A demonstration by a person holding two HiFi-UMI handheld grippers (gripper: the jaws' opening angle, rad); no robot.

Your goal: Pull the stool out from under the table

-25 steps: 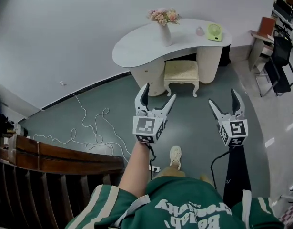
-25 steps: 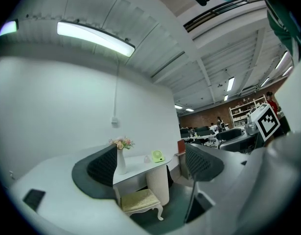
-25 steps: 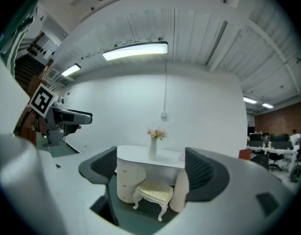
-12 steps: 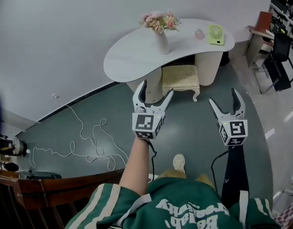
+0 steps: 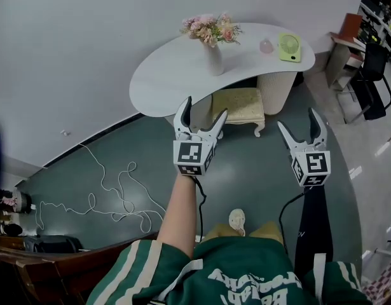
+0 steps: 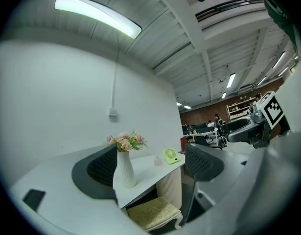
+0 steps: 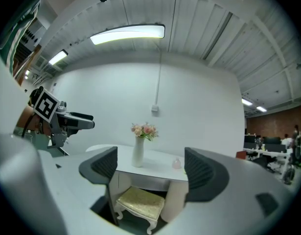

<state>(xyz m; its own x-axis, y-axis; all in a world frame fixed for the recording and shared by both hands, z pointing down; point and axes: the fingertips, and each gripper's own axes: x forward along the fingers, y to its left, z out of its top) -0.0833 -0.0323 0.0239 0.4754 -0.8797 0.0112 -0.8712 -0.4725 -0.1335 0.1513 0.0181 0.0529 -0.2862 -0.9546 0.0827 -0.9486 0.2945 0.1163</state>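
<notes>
While the stool (image 5: 238, 105) sits tucked under the curved white tabletop (image 5: 170, 75), only its back part is actually covered. The front edge of the cream cushion and the two curly white front legs poke out onto the teal floor (image 5: 259, 170). It's parked just beside the ribbed pedestal (image 5: 276, 91) on its right.

Both tools hang in the air, well short of it. The left tool (image 5: 204, 107) has its jaws spread wide with nothing between them, and the right tool (image 5: 298, 119) is the same deal, wide apart and empty.

Room-wise, bare floor runs from the person's shoe (image 5: 236, 220) up to the stool. A white cable (image 5: 112, 192) snakes around off to the left, well apart from the stool. Black chairs (image 5: 373, 75) stand past the tabletop's right end. The wall (image 5: 68, 43) runs right behind the tabletop, so the stool's front is the side facing open floor.

Only the head view shows the cable and the shoe. The left gripper view catches the stool at an angle, low down between its jaws. Above it on the tabletop are the white vase (image 6: 125, 169) of flowers and a green fan (image 6: 171, 155), and the right tool sits off at its right edge. The right gripper view looks at the stool nearly straight on, with the dark gap under the tabletop behind it. That view also has the left tool at its left and a long ceiling light (image 7: 128, 33) overhead.
</notes>
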